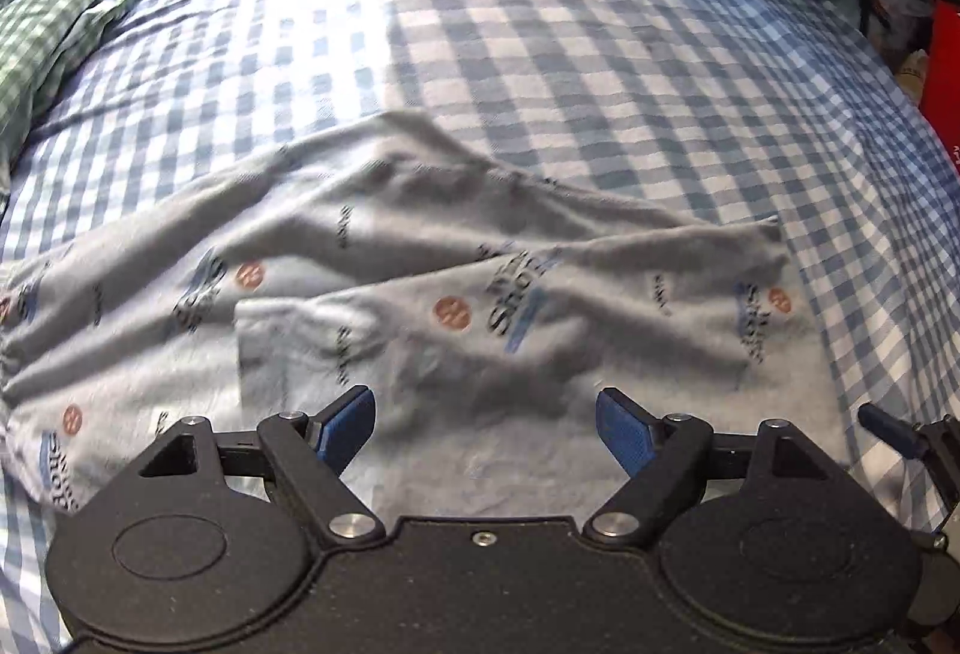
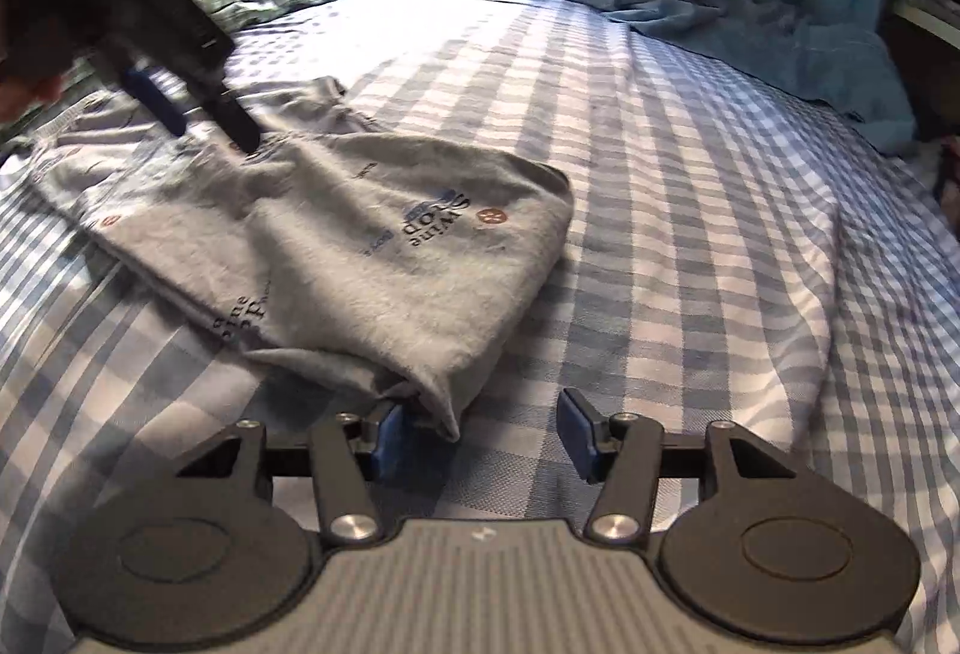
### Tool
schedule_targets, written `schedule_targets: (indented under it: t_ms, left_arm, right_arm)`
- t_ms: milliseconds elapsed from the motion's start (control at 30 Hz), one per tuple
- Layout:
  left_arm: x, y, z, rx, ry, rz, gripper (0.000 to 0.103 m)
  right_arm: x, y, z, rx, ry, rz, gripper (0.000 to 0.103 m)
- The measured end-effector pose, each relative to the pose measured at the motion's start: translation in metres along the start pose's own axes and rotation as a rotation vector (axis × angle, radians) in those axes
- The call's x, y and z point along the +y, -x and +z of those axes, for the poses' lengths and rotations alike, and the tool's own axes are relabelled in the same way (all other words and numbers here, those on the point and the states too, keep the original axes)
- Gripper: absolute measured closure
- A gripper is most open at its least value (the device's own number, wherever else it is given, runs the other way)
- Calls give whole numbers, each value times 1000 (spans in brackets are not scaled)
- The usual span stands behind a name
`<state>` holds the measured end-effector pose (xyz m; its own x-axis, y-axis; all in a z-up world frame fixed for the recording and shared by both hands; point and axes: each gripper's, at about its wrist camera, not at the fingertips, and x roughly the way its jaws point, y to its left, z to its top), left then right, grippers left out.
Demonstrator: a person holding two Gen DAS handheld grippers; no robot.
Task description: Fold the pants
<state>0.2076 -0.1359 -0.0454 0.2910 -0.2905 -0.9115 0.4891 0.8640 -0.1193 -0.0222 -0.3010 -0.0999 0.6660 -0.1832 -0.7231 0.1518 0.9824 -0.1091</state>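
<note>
Left gripper [image 1: 486, 429] hovering over the grey printed pants [image 1: 420, 294], jaws spread wide, nothing between them. Pants lying folded and rumpled on the blue checked bedsheet [image 1: 600, 84]. Right gripper [image 2: 480, 435] gaping at their near corner, cloth just brushing its left pad, not pinched.
</note>
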Motion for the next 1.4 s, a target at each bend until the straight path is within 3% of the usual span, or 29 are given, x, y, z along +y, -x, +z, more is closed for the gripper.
schedule_targets:
  t_ms: [233, 367, 667, 867, 1033, 1233, 1300, 1400]
  left_arm:
    - [25, 4, -23, 17, 17, -9, 20]
    - [29, 6, -26, 7, 8, -33, 20]
    - [32, -4, -27, 38, 32, 6, 20]
    - [45, -8, -31, 62, 69, 20, 20]
    - [48, -9, -35, 70, 80, 36, 20]
    - [46, -5, -41, 67, 93, 46, 20]
    - [47, -5, -42, 65, 101, 44, 20]
    - [49, -6, -41, 69, 114, 65, 20]
  right_arm:
    - [-3, 2, -6, 12, -225, -93, 35]
    - [13, 8, -5, -19, -193, -77, 35]
    - [14, -1, -2, -40, -211, -215, 30]
    - [6, 15, -8, -57, -217, -213, 29]
    - [7, 14, -7, -37, -179, -151, 30]
    - [15, 5, -2, -26, -74, -102, 51]
    - [17, 4, -1, -32, -37, -81, 79]
    - [24, 10, 1, -55, 29, -93, 96]
